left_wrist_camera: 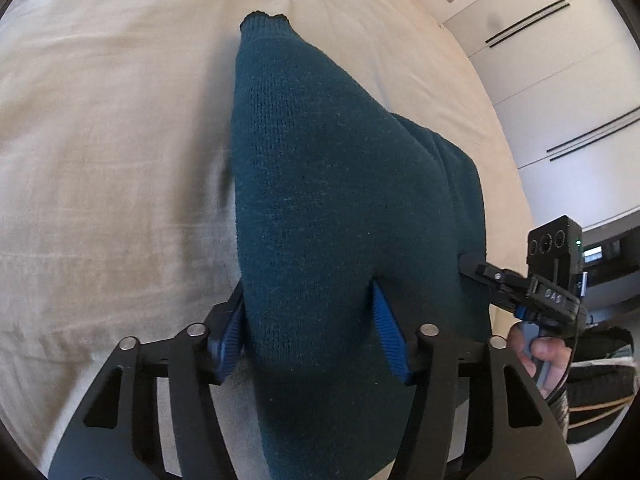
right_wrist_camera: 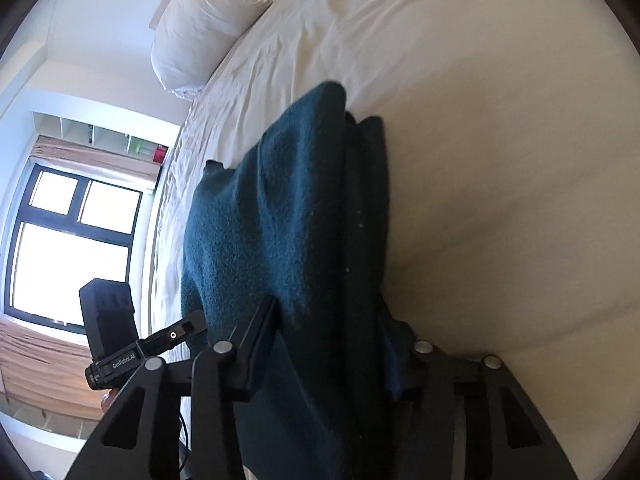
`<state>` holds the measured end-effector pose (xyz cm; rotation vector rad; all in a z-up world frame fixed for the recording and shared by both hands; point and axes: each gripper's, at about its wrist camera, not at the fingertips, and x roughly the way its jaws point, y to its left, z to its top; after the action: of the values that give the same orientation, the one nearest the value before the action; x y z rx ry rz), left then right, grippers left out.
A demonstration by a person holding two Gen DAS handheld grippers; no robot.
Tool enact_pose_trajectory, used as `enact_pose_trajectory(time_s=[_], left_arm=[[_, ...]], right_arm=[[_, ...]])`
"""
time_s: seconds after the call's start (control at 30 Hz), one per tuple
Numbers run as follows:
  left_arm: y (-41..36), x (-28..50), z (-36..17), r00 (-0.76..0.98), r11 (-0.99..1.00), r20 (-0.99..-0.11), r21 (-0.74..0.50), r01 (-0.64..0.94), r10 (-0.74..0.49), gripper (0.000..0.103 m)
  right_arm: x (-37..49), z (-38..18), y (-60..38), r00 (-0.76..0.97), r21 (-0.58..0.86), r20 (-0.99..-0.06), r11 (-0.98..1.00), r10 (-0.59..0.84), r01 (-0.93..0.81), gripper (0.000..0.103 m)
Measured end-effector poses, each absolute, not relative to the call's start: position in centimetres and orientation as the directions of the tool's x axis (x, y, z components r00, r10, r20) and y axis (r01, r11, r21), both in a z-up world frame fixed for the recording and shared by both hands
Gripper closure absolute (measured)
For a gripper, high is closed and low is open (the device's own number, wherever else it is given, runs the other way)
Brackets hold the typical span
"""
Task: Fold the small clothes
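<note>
A dark teal knitted garment point(left_wrist_camera: 320, 184) lies bunched and folded over on a cream bed sheet point(left_wrist_camera: 100, 160). In the left wrist view my left gripper point(left_wrist_camera: 308, 320) has its blue pads point(left_wrist_camera: 390, 344) on either side of a thick fold, and both press into the knit. My right gripper point(left_wrist_camera: 478, 268) grips the same garment's right edge, with a hand behind it. In the right wrist view the garment point(right_wrist_camera: 280, 220) fills the gap of my right gripper point(right_wrist_camera: 328, 332), whose fingers point(right_wrist_camera: 256, 344) press into the cloth. My left gripper point(right_wrist_camera: 180, 332) shows at the left.
The white bed point(right_wrist_camera: 500, 140) stretches far and right. A white pillow point(right_wrist_camera: 200, 28) sits at its head. A window point(right_wrist_camera: 68, 248) and curtains are at the left beyond the bed edge. White wardrobe doors point(left_wrist_camera: 560, 80) stand past the bed's right side.
</note>
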<state>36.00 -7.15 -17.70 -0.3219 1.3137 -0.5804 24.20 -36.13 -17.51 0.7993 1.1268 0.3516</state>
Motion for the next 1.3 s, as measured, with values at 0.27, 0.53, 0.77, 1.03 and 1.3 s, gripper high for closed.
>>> enact_pose_trajectory(time_s=[0.27, 0.53, 0.77, 1.03, 1.3], left_arm=[[-7.2, 37.8, -17.0, 0.134, 0.814, -0.812, -0.531, 0.234, -0.568, 0.066], [-3.1, 37.2, -15.0, 0.171, 0.792, -0.778, -0.565, 0.231, -0.604, 0.07], [3.8, 34.8, -10.3, 0.259, 0.806, -0.766, -0.53, 0.265, -0.588, 0.07], [13.9, 31.6, -9.8, 0.308, 0.842, -0.784, -0.486, 0.235, -0.539, 0.07], [18.3, 30.8, -15.1, 0.293, 0.87, -0.819, -0.458, 0.183, -0.493, 0.067]], right_arm=[[23.7, -16.6, -35.7, 0.396, 0.696, -0.691, 0.705, 0.605, 0.137, 0.072], [22.3, -11.4, -33.4, 0.45, 0.616, -0.724, 0.784, 0.522, 0.082, 0.077], [20.9, -6.8, -27.7, 0.458, 0.614, -0.69, 0.788, 0.56, -0.04, 0.078], [18.7, -6.6, -19.1, 0.389, 0.651, -0.657, 0.746, 0.646, -0.141, 0.078], [19.0, -12.9, -14.6, 0.312, 0.649, -0.701, 0.755, 0.641, -0.093, 0.077]])
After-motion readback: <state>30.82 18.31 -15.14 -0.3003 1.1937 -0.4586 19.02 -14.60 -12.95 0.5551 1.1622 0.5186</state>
